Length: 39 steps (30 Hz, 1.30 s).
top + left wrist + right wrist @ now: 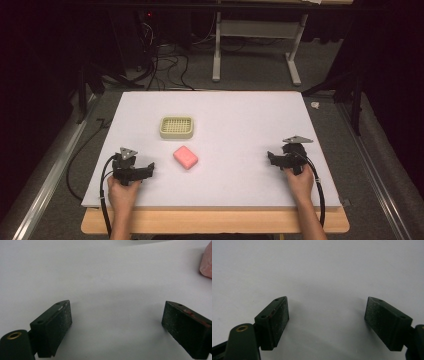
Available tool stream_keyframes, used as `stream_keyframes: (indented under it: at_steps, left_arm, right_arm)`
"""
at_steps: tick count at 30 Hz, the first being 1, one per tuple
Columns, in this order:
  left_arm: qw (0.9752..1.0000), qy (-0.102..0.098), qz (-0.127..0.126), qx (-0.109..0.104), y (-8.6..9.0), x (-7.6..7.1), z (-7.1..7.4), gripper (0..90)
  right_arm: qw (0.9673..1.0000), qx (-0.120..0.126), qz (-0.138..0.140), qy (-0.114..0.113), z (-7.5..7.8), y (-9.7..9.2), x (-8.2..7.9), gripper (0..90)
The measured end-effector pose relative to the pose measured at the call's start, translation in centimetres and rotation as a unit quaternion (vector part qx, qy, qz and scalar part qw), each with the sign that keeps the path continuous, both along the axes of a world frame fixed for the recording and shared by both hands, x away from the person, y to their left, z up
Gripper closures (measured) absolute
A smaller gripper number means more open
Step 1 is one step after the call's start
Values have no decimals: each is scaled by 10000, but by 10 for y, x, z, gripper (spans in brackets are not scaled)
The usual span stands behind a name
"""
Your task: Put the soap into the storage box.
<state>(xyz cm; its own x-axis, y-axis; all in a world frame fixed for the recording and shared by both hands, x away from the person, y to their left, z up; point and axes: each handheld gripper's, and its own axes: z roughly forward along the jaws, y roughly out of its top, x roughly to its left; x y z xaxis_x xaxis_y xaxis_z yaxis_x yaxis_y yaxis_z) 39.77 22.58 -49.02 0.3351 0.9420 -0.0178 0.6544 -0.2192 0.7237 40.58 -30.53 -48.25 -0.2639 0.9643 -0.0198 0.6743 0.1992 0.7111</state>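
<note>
So there's a white board (pixel 240 115) laid over a wooden table, and a person stands at the near edge with a black two-jaw gripper in each hand. Both hands rest low on the board, well apart from each other.

The left gripper (pixel 149 169) sits near the front left corner and points toward the middle. In the left gripper view its jaws stand wide apart with bare white board between them, gripping nothing. The pads look scuffed and dusty, and there's a little red mark on the top edge of the right-hand one.

The right gripper (pixel 270 158) is over on the right side and points inward too. The right gripper view has the same story: jaws spread wide, just blank board between them.

The thing nearest the action is a pink soap bar (pixel 185 157), lying flat on the board just right of the left gripper and not touching it. Its edge pokes into the top right corner of the left gripper view (pixel 207 263). A bit behind it, close but apart, sits a cream soap dish (pixel 177 127) with a grid insert, empty.

As for brands or writing, I can't read any. Nothing legible on the soap, the dish or the grippers.

Behind the table there's grey carpet, some black cables and a white metal stand (pixel 256 47).
</note>
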Motion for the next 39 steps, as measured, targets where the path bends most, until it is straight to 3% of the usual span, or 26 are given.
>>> stream_keyframes:
  at_steps: [33, 39]
  left_arm:
    - [9999, 84, 53, -38, 1, 3, 3, 125]
    - [9998, 63, -34, -192, -1, 4, 7, 108]
  right_arm:
    - [10000, 0, 65, 23, 0, 0, 0, 173]
    - [10000, -4, 78, 33, 0, 0, 0, 170]
